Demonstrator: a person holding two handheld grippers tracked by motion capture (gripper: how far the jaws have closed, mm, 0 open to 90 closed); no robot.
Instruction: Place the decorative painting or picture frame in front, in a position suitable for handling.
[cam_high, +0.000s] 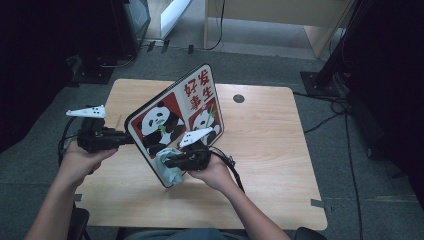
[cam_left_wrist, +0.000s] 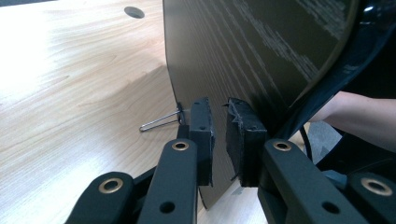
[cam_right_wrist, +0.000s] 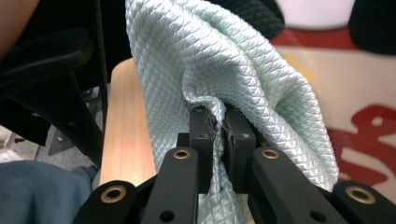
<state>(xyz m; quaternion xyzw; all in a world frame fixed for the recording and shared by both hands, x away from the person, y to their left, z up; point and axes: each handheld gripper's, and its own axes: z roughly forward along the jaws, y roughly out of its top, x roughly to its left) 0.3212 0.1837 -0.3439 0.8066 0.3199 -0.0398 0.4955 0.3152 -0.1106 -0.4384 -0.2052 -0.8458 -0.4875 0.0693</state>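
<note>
A picture board (cam_high: 175, 117) printed with two pandas and red characters stands tilted on the wooden table (cam_high: 270, 140). My left gripper (cam_high: 122, 137) is shut on its left edge. In the left gripper view the pads (cam_left_wrist: 245, 135) pinch the thin edge of the board's dark back (cam_left_wrist: 252, 56), and a wire hook (cam_left_wrist: 161, 121) sticks out beside them. My right gripper (cam_high: 172, 161) is shut on a pale green quilted cloth (cam_high: 167, 170), pressed against the board's lower front. In the right gripper view the cloth (cam_right_wrist: 210, 60) bunches out of the gripper (cam_right_wrist: 218, 126) against the glossy picture (cam_right_wrist: 364, 93).
A round cable hole (cam_high: 238, 98) sits in the table's far right part. Bare tabletop lies right of the board. A light wooden cabinet (cam_high: 280, 15) stands behind the table, with dark equipment stands (cam_high: 325, 75) and cables on the floor at both sides.
</note>
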